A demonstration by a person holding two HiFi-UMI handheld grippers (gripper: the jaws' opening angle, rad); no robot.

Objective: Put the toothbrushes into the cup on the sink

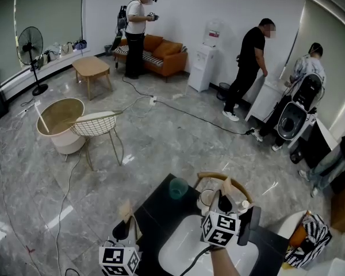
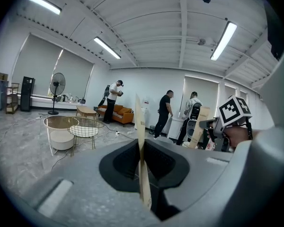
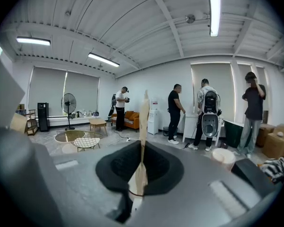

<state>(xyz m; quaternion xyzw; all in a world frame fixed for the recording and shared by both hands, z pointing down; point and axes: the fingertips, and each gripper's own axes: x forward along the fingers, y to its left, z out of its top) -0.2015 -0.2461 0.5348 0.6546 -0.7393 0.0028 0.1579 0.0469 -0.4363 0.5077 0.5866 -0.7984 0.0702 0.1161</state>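
Two pale toothbrushes are held upright, one in each gripper. My left gripper [image 1: 122, 229] [image 2: 142, 161] is shut on a flat cream toothbrush [image 1: 125, 211] [image 2: 140, 126] over the counter's left edge. My right gripper [image 1: 223, 203] [image 3: 141, 161] is shut on a bamboo-coloured toothbrush [image 1: 226, 186] [image 3: 143, 122] above the far rim of the white sink [image 1: 178, 246]. A teal cup [image 1: 178, 188] stands on the black counter [image 1: 155, 209] behind the sink, between the two grippers and apart from both. In the left gripper view the right gripper [image 2: 227, 122] appears at the right with its toothbrush [image 2: 200, 126].
A clear glass container [image 1: 206, 199] sits beside the teal cup, right by my right gripper. A round wooden chair back [image 1: 238, 184] stands behind the counter. Wire chairs [image 1: 95, 124], cables on the floor and several people [image 1: 250, 68] are farther off. A striped bag [image 1: 310, 237] lies at the right.
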